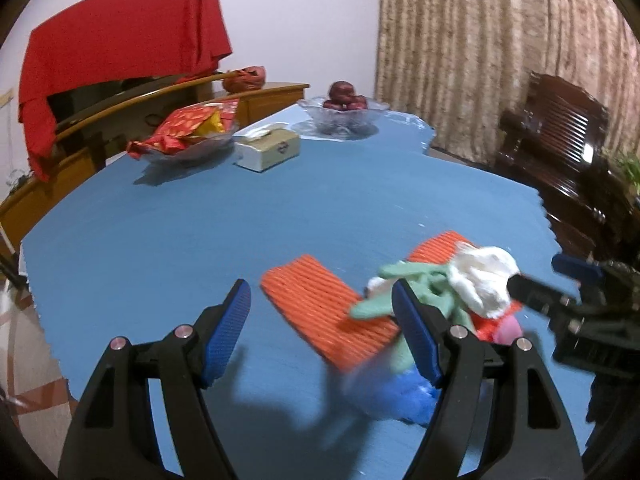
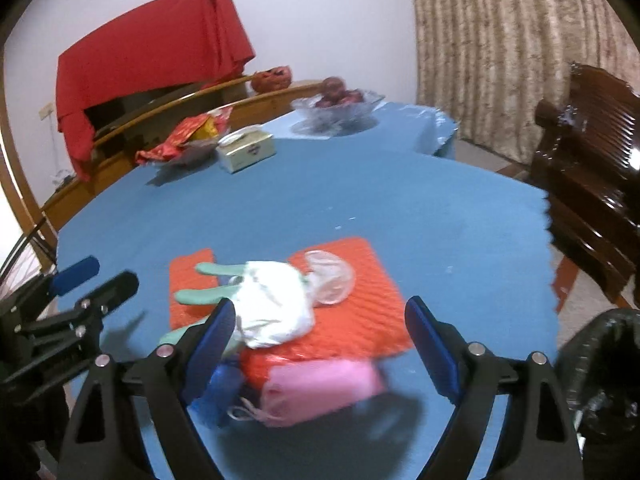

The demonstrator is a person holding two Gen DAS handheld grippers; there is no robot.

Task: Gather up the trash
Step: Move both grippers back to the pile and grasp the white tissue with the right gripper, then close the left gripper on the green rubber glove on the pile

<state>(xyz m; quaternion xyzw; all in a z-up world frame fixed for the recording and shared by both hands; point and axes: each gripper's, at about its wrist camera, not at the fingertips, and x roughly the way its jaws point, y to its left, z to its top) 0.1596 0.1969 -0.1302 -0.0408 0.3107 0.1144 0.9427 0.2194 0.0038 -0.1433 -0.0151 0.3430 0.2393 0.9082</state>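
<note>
- On the blue tablecloth (image 2: 360, 184), the trash pile (image 2: 276, 312) sits heaped over two orange mats (image 2: 360, 304), gathered in one spot near the table's front edge.
- Left gripper (image 1: 320, 332) stands spread and empty, beside the pile's green scraps (image 1: 384, 304).
- Right gripper (image 2: 320, 344) stands spread, straddling the pink bag (image 2: 324, 388) without pressing it.
- Black-lined bin (image 2: 600, 360) waits at right, likely the destination.

Both grippers pitched down over the worktop (image 1: 160, 216), side by side. Left gripper (image 1: 322, 334) jaws apart, nothing between the pads. Right gripper (image 2: 320, 354) jaws wide, straddling the pile without pad contact, sitting just right of the left one.
</note>
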